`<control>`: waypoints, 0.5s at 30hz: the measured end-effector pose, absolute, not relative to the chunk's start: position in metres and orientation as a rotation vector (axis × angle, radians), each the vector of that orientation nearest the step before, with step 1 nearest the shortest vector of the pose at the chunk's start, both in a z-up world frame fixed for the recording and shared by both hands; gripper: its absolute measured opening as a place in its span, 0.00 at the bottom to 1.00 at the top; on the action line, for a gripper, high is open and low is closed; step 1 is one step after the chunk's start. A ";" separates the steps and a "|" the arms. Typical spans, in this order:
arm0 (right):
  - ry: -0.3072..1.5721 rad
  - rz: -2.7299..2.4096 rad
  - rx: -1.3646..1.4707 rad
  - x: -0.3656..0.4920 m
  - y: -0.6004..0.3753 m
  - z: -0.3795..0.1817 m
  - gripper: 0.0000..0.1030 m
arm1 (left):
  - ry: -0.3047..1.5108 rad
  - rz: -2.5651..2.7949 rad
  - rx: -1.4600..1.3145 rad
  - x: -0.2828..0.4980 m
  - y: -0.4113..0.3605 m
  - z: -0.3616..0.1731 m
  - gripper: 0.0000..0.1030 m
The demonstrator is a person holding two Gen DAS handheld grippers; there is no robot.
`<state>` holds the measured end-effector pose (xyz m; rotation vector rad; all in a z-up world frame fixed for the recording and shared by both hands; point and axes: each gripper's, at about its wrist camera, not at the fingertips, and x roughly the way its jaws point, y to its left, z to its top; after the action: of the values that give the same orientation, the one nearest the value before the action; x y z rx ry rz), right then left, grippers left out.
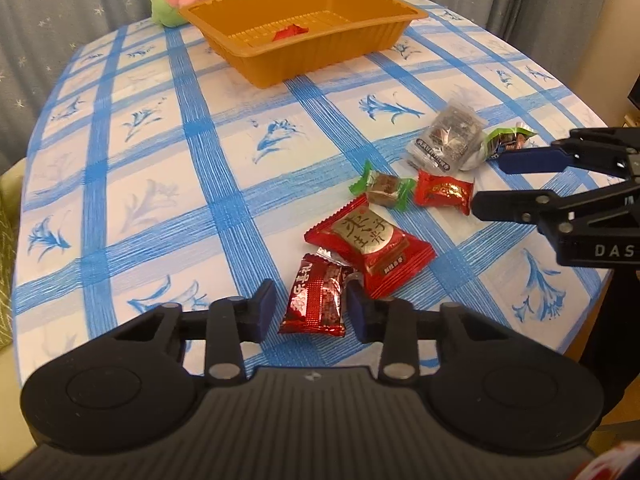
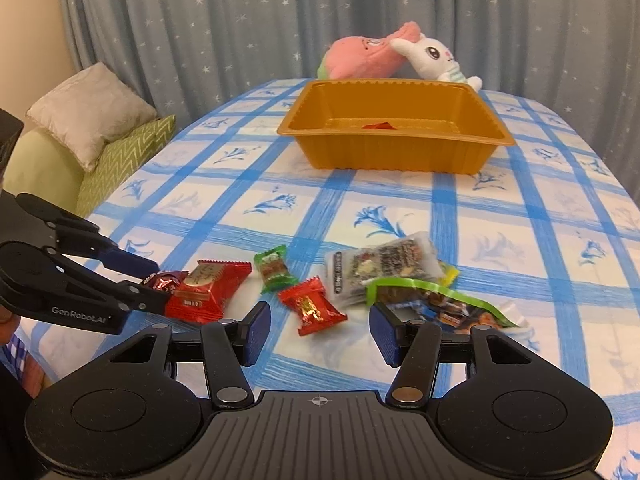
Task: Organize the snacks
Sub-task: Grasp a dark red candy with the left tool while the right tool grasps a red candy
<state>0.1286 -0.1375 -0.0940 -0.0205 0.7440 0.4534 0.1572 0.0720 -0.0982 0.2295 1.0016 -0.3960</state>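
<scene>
right now the dark red wrapped snack point(image 1: 316, 296) lies flat on the surface point(image 1: 160, 184), straddled by the left tool point(image 1: 311, 307). its jaws stand a little wider than the packet, one pad point(image 1: 266, 312) clear of the wrapper on one side, the other just at its edge, so nothing is gripped yet. to do this well, i'd judge the tool should settle lower and centre on the packet before squeezing, pinching across its short width so the slick foil doesn't squirt out.

touching the far corner of that packet is the larger red snack point(image 1: 372, 252), which may get dragged along unless the pads stay clear of it. further ahead lie a green-ended candy point(image 1: 383, 186) and a small red candy point(image 1: 442, 192).

over on the right, the right tool point(image 2: 319, 330) hovers part open and empty, with that small red candy just ahead between its pads and a green-edged packet point(image 2: 436, 300) by its right pad.

well ahead of both tools sits the gold tray point(image 1: 256, 60), one red piece already inside; bare cloth between gives open room. the surface's near edge is close behind the left tool.
</scene>
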 end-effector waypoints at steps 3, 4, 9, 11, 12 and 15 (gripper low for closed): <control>0.746 0.466 -0.038 0.134 -0.130 -0.097 0.48 | 1.007 -0.404 0.220 0.158 0.072 -0.101 0.27; 0.748 0.470 -0.045 0.136 -0.127 -0.098 0.46 | 1.007 -0.404 0.217 0.158 0.073 -0.100 0.27; 0.741 0.482 -0.114 0.144 -0.114 -0.105 0.44 | 1.002 -0.397 0.185 0.158 0.076 -0.101 0.26; 0.742 0.485 -0.148 0.147 -0.110 -0.109 0.41 | 1.000 -0.396 0.178 0.158 0.077 -0.100 0.26; 0.744 0.487 -0.159 0.149 -0.108 -0.111 0.39 | 0.999 -0.398 0.180 0.158 0.076 -0.100 0.26; 0.752 0.490 -0.182 0.152 -0.105 -0.116 0.37 | 0.992 -0.409 0.189 0.157 0.076 -0.100 0.27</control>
<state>0.1519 -0.1052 -0.1159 -0.1824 0.7521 0.4904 0.1572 0.0761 -0.1003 0.1895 0.9919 -0.4087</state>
